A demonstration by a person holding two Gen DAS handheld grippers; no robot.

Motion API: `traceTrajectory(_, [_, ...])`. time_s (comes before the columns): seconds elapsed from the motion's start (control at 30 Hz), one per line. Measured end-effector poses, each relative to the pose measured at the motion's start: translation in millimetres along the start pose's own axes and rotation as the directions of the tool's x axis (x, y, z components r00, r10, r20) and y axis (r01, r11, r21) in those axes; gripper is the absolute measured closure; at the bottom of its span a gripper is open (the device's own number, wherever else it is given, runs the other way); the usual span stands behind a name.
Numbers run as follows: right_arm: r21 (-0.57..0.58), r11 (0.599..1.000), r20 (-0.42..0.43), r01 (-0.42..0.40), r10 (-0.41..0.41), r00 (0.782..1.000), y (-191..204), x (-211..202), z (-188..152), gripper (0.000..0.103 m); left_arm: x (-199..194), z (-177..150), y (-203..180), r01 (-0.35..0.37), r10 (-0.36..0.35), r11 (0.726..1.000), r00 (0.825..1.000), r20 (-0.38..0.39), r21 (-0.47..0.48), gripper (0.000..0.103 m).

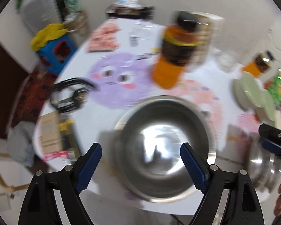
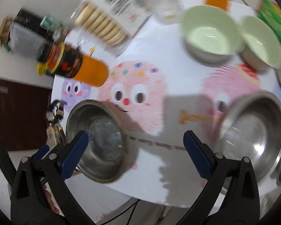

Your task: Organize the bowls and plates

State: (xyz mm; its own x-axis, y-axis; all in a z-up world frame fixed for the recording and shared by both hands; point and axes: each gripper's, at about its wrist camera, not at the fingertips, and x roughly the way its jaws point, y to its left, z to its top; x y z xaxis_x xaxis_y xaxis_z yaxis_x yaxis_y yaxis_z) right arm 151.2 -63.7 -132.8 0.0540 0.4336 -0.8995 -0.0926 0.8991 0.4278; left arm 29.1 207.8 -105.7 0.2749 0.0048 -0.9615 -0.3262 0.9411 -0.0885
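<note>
Over the desk [image 1: 103, 123], near its front edge, the left gripper [image 1: 140, 161] hangs with fingers wide around nothing, a steel bowl [image 1: 164, 146] below. Right gripper [image 2: 135, 150] fingers gape too, between that bowl and a second steel bowl [image 2: 256, 136]. Two green bowls [image 2: 211, 31] sit farther back.
</note>
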Motion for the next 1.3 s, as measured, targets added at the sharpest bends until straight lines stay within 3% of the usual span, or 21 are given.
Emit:
traceTrajectory(0.17, [0.180,0.984,0.079,-0.006,-0.008,0.997,-67,-51,-19,0.002,-1,1,-71,0.195,-0.191,0.976,0.981,-0.047,0.101,0.003])
traceTrajectory(0.27, [0.303,0.953,0.124,-0.019,-0.019,0.992,-113,-79,-37,0.001,1,-3,-120,0.237,-0.226,0.953,0.971,-0.076,0.189,0.000])
traceTrajectory(0.4, [0.448,0.893,0.165,-0.049,-0.029,0.986,-164,-100,-66,0.001,-1,-16,-187,0.233,-0.217,0.913,0.972,-0.086,0.336,0.000])
traceTrajectory(0.6, [0.575,0.813,0.175,-0.091,-0.014,0.984,-209,-103,-98,0.001,4,-34,-243,0.179,-0.160,0.874,0.984,-0.080,0.452,0.000])
traceTrajectory(1.03, [0.684,0.708,0.173,-0.178,0.080,0.982,-249,-73,-121,0.001,44,-52,-271,0.122,-0.061,0.836,0.989,-0.131,0.535,0.000])
traceTrajectory(1.3, [0.688,0.705,0.141,-0.171,0.101,0.985,-256,-43,-106,0.001,74,-53,-280,0.093,-0.010,0.812,0.989,-0.145,0.576,0.000])
